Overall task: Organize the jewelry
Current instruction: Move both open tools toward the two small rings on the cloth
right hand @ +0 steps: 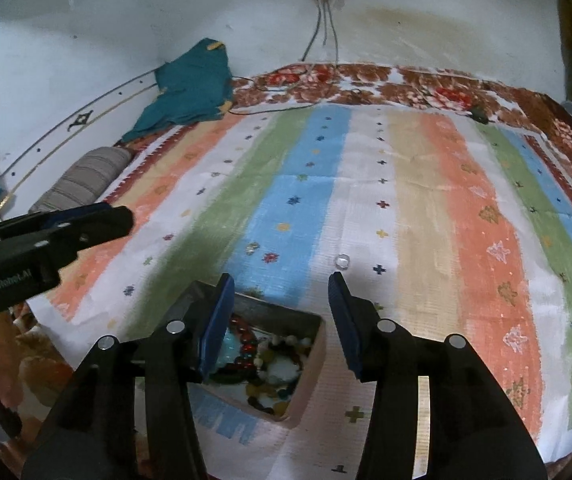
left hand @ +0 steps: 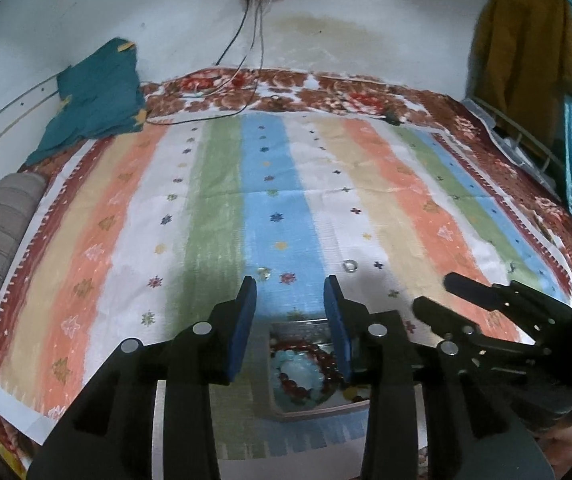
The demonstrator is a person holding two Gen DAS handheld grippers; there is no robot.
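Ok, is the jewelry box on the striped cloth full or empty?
Full, or close to it. The open box holds a heap of bead bracelets, red, pale blue and yellow, and both wrist views show them covering its floor.

Home bedroom, bed under striped cloth (left hand: 270, 200), rolled bolster (left hand: 2, 224) at nine o'clock, hung clothes (left hand: 525, 32) at two, stained wall (left hand: 325, 28)

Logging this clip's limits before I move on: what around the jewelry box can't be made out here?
- Box contents: left wrist view, the left claw's fingers cover both sides; the beads blur together.
- Box's left part: right wrist view, hidden behind the right claw's left finger.
- Small clear ring and the shiny piece on the striped cloth: too small to identify.
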